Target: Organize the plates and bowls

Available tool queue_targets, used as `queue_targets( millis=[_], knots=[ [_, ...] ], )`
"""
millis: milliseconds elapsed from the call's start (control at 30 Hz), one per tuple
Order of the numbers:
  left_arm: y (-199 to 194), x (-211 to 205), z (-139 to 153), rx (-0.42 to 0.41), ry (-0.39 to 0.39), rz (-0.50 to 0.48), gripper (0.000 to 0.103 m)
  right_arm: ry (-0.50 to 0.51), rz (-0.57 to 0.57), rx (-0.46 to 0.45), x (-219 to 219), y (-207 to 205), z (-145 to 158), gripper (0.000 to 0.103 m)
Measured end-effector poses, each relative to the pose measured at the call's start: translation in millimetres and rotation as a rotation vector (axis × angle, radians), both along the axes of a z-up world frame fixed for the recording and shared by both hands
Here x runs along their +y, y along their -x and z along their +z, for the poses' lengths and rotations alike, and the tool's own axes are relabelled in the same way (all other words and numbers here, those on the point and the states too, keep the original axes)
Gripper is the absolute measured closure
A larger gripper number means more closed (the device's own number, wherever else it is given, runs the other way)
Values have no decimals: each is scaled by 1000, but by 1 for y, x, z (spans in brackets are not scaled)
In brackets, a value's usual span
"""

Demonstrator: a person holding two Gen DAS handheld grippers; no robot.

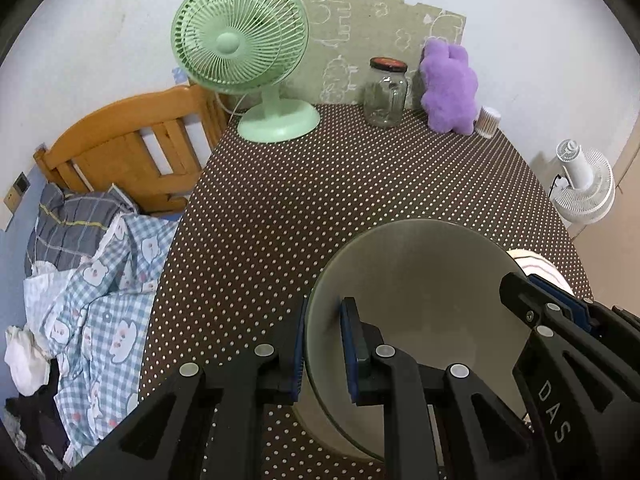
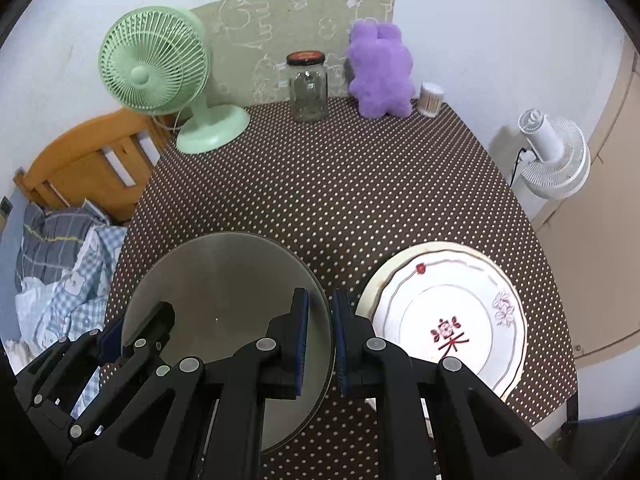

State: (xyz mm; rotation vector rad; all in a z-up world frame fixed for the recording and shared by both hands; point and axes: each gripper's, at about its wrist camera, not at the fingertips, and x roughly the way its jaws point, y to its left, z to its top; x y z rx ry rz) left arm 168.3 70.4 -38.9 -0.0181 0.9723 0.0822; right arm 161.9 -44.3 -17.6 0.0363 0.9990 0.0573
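The left gripper [image 1: 324, 354] pinches the left rim of a plain grey-beige bowl [image 1: 420, 300], one pad outside the wall and one inside. The right gripper [image 2: 320, 344] clamps the opposite rim of the same bowl [image 2: 224, 296] in the same way, so the bowl hangs between the two tools, tilted toward the cameras over the near part of the dotted brown tablecloth [image 2: 340, 184].

Just to the right of the bowl lies a white plate [image 2: 452, 320] with a red character and pink flowers, stacked on a larger cream plate [image 2: 384, 276] whose rim shows around it. The stack sits close to the table's right edge; the bowl's rim and the plates are near but apart.

Beyond the bowl the cloth is bare through the middle. Along the far edge, by the wall, stand a green fan [image 1: 240, 48], a glass jar [image 1: 386, 94], a purple plush toy [image 1: 450, 88] and a tub of cotton swabs [image 1: 489, 121]. Off the left edge are a wooden bed frame [image 1: 132, 148] and checked bedding [image 1: 100, 292]; off the right edge stands a white fan [image 2: 554, 156].
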Motion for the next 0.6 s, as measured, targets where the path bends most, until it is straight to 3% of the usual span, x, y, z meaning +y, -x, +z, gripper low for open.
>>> queue_targets(
  millis=[600],
  knots=[
    [7,14,-22,72,4,16,89,19,24,74,17,3,-27,87]
  ],
)
